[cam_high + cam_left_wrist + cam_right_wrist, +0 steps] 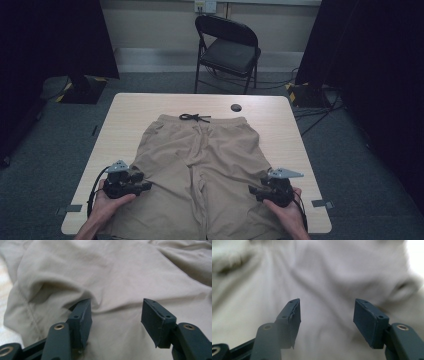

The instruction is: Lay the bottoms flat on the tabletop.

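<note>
On the wooden table [125, 107] a pair of tan shorts [200, 160] lies spread flat, with the waistband at the far side and the two legs coming toward the person. A black drawstring [194, 118] is tied at the waistband, and a small dark round thing [236, 107] sits on the table just behind it. Behind the table stands a black folding chair [227, 50].

At the near left, the left hand [107, 202] holds the left gripper [116, 315] over the outer edge of the left leg. Its jaws are wide apart and hold nothing; the fabric lies close under them, with a fold and a seam beside the left jaw.

At the near right, the right hand [287, 210] holds the right gripper [327, 315] over the outer edge of the right leg. Its jaws also stand wide apart, empty, with blurred cloth just under them. Both forearms come in from the bottom, and the hands are well apart.
</note>
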A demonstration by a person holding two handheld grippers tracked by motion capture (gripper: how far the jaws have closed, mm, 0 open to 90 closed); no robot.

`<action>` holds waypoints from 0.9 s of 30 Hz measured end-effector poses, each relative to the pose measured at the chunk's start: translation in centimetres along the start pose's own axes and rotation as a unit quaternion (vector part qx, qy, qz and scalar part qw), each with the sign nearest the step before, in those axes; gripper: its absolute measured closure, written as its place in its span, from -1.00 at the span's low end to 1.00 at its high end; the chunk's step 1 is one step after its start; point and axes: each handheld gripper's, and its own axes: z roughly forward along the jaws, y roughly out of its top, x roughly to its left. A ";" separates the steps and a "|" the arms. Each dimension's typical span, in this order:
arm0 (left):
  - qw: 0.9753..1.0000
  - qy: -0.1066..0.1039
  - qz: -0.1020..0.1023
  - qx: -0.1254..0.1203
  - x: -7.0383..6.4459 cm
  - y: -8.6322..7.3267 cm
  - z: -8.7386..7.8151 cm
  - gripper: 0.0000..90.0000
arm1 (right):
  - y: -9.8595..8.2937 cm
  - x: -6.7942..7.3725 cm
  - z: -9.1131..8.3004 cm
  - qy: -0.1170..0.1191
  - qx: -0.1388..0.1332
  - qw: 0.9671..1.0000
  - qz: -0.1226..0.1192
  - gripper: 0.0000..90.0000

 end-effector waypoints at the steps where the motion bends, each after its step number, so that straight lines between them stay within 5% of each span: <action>1: 1.000 -0.003 0.004 -0.001 0.0 0.4 -0.1 -0.09 | 0.8 -0.2 -0.2 -0.002 -0.014 1.000 0.001 -0.13; 4: 1.000 -0.006 0.000 -0.014 0.2 1.8 -0.1 -0.11 | 3.5 -1.1 0.5 -0.019 -0.039 0.999 -0.007 -0.02; 8: 0.999 -0.011 -0.027 -0.038 1.7 3.5 0.1 -0.10 | 5.3 -2.2 3.2 -0.034 -0.028 0.999 -0.010 0.12; 12: 0.998 0.011 -0.037 -0.041 3.4 4.6 0.4 -0.08 | 4.8 -2.2 5.4 -0.046 -0.008 0.999 -0.008 0.10; 19: 0.997 0.016 -0.067 -0.022 5.2 3.7 2.2 -0.11 | 3.9 -2.0 7.0 -0.062 0.022 0.998 -0.023 -0.21; 27: 0.999 0.034 -0.040 -0.014 4.5 3.9 3.8 -0.26 | 3.9 -2.9 7.8 -0.073 0.006 0.996 -0.040 -0.39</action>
